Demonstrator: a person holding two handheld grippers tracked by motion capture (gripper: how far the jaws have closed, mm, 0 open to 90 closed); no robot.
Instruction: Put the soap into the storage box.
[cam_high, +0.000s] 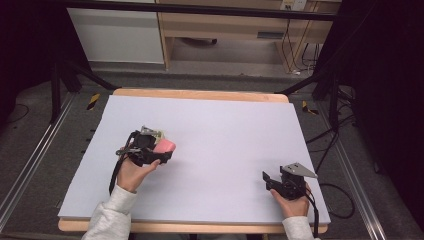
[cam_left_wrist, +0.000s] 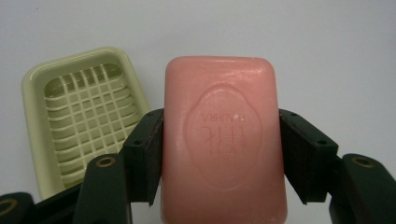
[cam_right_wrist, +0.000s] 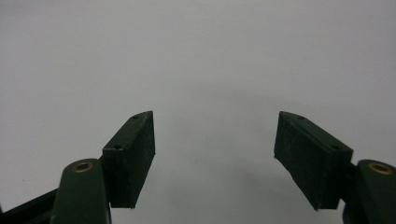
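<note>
Gripping soap bar (cam_left_wrist: 223, 140) beside dish rim (cam_left_wrist: 32, 116)

White sheet (cam_high: 215, 150) spread over a wooden table (cam_high: 200, 94); beyond, a wooden desk (cam_high: 225, 25) with cables (cam_high: 295, 50) hanging, black frame bars (cam_high: 200, 10), grey floor (cam_high: 45, 165)

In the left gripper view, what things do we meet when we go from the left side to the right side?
Pale green soap dish → left black pad of the tongs → pink soap bar gripped between the pads → right black pad of the tongs.
</note>
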